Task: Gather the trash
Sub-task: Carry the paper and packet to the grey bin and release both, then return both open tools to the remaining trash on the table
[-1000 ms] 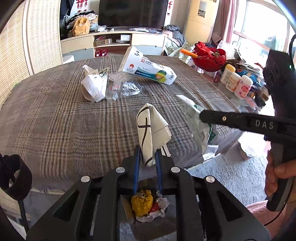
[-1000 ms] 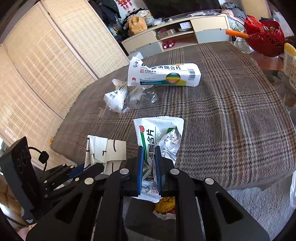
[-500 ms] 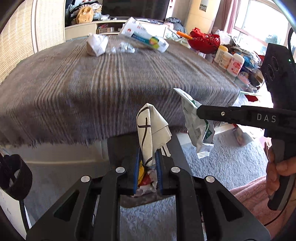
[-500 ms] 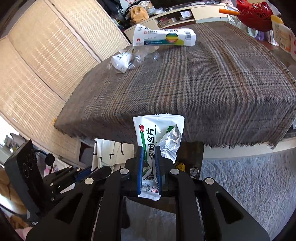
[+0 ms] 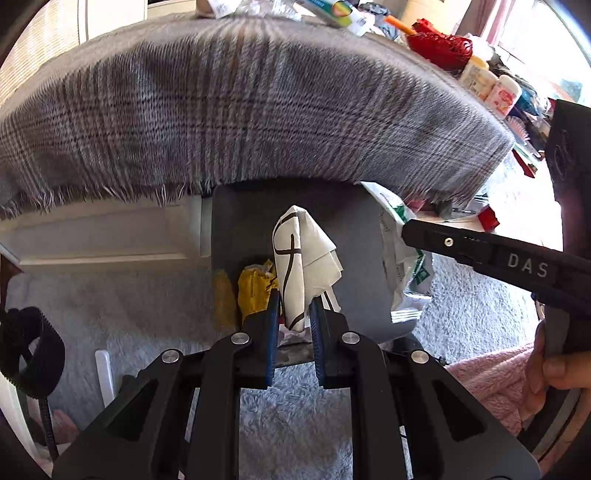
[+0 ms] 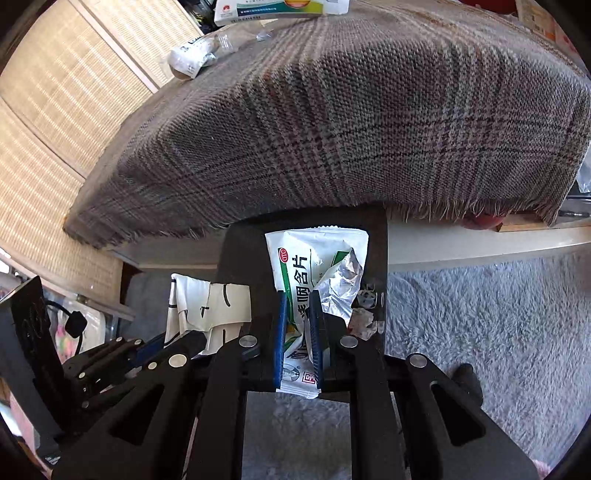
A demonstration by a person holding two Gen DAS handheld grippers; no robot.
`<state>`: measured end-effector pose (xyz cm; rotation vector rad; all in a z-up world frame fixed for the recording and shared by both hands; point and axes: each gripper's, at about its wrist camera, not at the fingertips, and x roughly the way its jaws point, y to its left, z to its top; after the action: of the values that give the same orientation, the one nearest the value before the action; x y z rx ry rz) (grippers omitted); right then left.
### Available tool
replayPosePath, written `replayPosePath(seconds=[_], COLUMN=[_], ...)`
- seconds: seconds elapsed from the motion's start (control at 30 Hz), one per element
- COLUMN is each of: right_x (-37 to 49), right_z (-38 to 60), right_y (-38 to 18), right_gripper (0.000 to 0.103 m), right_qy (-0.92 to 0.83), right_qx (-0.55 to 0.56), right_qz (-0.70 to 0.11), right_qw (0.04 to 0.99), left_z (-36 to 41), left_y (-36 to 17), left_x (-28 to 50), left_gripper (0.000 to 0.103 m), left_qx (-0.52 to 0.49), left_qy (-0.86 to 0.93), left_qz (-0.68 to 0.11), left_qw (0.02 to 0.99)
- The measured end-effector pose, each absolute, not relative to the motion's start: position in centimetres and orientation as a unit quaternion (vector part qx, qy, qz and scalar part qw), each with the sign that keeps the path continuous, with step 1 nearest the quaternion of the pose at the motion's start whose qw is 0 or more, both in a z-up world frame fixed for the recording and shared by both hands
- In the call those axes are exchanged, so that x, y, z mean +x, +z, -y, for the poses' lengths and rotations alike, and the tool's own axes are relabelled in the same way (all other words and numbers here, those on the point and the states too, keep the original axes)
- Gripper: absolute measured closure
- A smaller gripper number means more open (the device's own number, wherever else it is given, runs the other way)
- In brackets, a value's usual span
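A dark bin stands on the grey carpet against the table edge, under the fringe of the plaid cloth. Inside it lie a yellow wrapper and, at the right inner wall in the right wrist view, some crumpled white-and-red scraps; what else sits at the bottom is probably more litter, but the grippers hide it.

The left gripper pinches a folded white paper with black lines, holding it upright over the bin mouth. The right gripper is pressed together on a white-and-green sachet with a torn foil side, also over the bin. The two pieces hang side by side, apart. A hand grips the right tool's handle.

On the far part of the cloth remain a long medicine box, a crumpled white wad and clear film beside it.

Change from one second ago: the cloth top filled both views then, with the bin only a sliver below the fingers. Now the cloth's hanging edge is above and the open bin sits directly ahead of both grippers. Both grips are unchanged.
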<state>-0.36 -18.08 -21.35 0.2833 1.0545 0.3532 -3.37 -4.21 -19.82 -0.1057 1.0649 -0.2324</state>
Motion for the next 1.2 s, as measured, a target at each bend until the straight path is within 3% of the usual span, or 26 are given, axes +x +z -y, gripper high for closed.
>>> replayPosePath(seconds=[0.3, 0.5, 0.63, 0.7, 0.77, 0.9, 0.97, 1.07, 1.2], right_x=[0.5, 0.9, 0.9, 0.9, 0.9, 0.9, 0.9, 0.8, 1.0], right_z=[17.3, 17.4, 17.5, 17.7, 18.1, 18.4, 18.3, 18.3, 19.5], right_y=[-22.0, -21.8, -21.7, -21.5, -21.2, -20.8, -20.8, -20.6, -18.9], right_gripper=[0.088, 0.085, 0.059, 0.058, 0.050, 0.029, 0.017, 0.010, 0.008], right_qy=[0.172, 0.159, 0.154, 0.150, 0.143, 0.139, 0.139, 0.143, 0.154], right_qx=[0.135, 0.138, 0.138, 0.138, 0.143, 0.142, 0.137, 0.138, 0.170], right_qz=[-0.506, -0.500, -0.496, -0.494, -0.490, -0.486, -0.486, -0.487, -0.468], right_qw=[0.834, 0.840, 0.843, 0.845, 0.848, 0.851, 0.852, 0.851, 0.854], left_z=[4.1, 3.4, 3.2, 3.2, 3.2, 2.7, 2.7, 2.6, 2.3], left_y=[-20.5, -20.4, -19.9, -19.8, -19.5, -19.2, -19.0, -18.3, -16.2], left_x=[-2.5, -2.1, -2.4, -2.5, -2.7, -2.7, -2.7, -2.8, -3.3], left_gripper=[0.086, 0.071, 0.062, 0.061, 0.057, 0.050, 0.039, 0.025, 0.015], left_qx=[-0.059, -0.076, -0.075, -0.068, -0.064, -0.070, -0.072, -0.075, -0.080], left_qy=[-0.113, -0.099, -0.099, -0.098, -0.096, -0.098, -0.099, -0.101, -0.103], left_qz=[-0.517, -0.524, -0.517, -0.515, -0.514, -0.511, -0.509, -0.505, -0.496], left_qw=[0.846, 0.843, 0.847, 0.849, 0.850, 0.851, 0.852, 0.854, 0.858])
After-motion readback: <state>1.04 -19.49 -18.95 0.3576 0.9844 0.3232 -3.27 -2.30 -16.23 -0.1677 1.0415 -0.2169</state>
